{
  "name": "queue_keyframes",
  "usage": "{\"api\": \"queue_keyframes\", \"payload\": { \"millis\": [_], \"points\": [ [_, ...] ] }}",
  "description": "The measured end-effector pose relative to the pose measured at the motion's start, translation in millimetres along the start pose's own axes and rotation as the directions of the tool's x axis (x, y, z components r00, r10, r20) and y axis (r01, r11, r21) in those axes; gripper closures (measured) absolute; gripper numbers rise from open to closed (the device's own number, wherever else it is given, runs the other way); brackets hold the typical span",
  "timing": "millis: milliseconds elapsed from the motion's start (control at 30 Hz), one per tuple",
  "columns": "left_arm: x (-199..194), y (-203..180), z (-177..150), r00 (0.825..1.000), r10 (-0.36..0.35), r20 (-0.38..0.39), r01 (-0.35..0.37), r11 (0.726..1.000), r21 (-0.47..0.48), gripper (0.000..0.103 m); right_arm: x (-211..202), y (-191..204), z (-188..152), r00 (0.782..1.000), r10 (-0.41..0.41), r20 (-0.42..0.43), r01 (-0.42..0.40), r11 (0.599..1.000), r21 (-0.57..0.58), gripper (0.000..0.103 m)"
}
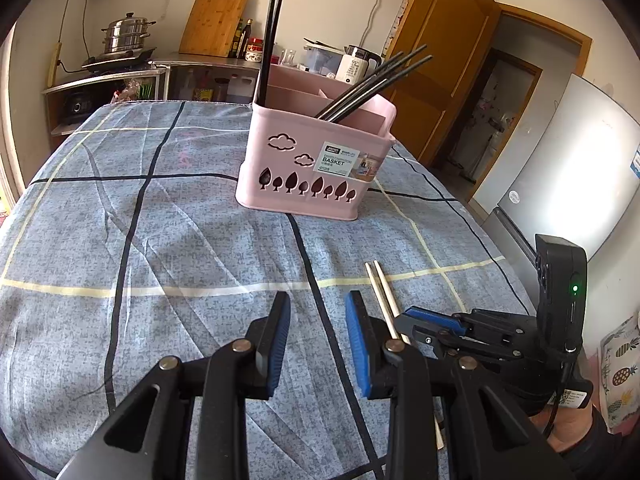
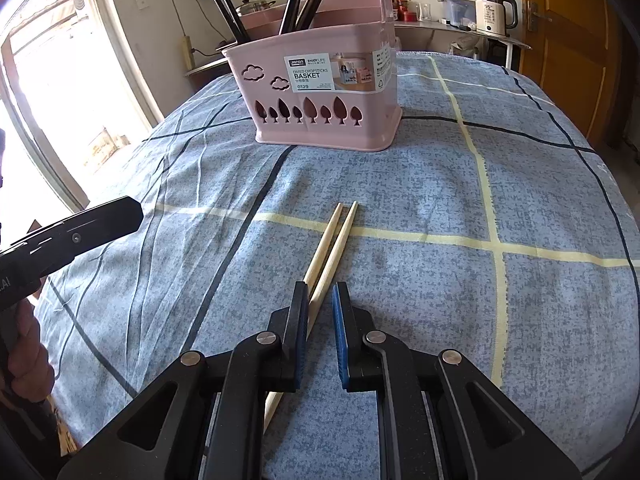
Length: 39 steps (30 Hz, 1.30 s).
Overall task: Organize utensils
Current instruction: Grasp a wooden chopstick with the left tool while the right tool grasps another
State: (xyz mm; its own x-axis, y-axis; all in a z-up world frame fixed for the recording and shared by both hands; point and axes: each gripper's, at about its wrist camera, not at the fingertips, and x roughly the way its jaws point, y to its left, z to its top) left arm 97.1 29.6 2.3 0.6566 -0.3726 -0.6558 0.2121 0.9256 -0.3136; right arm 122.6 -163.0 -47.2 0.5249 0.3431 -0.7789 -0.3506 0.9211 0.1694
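Pale wooden chopsticks [image 2: 334,240] are lying between our right gripper's [image 2: 320,300] spread jaws. We are holding our left gripper [image 1: 318,312] beside them, its jaws spread too.

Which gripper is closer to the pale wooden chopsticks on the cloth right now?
Right. The right gripper is open with its fingers straddling the wooden chopsticks, not yet closed on them. The left gripper is open beside them, to their left, over bare tablecloth.

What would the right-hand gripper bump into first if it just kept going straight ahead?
Probably the pair of wooden chopsticks: they lie on the cloth between the open right gripper fingers and run forward. If it passed above them, the pink basket comes next, though height is hard to judge.
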Motion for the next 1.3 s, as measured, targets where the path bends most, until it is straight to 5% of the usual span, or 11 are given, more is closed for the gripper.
{"api": "queue_keyframes", "payload": {
  "millis": [700, 1100, 1300],
  "points": [
    [55.0, -49.9, 6.2, 0.987, -0.06, -0.152, 0.066, 0.997, 0.04, 0.073, -17.5, -45.0, -4.0, 0.998, -0.003, -0.057, -0.001, 0.997, -0.072, 0.092],
    [101.5, -73.5, 5.3, 0.98, 0.028, -0.199, -0.004, 0.993, 0.121, 0.073, -13.1, -67.0, 18.0, 0.999, -0.05, -0.003, 0.05, 0.999, 0.004, 0.091],
    [102.7, -64.7, 6.6, 0.979, 0.049, -0.199, -0.025, 0.992, 0.122, 0.09, 2.5, -65.1, 25.7, 0.998, -0.049, -0.03, 0.049, 0.999, -0.001, 0.091]
  ]
}}
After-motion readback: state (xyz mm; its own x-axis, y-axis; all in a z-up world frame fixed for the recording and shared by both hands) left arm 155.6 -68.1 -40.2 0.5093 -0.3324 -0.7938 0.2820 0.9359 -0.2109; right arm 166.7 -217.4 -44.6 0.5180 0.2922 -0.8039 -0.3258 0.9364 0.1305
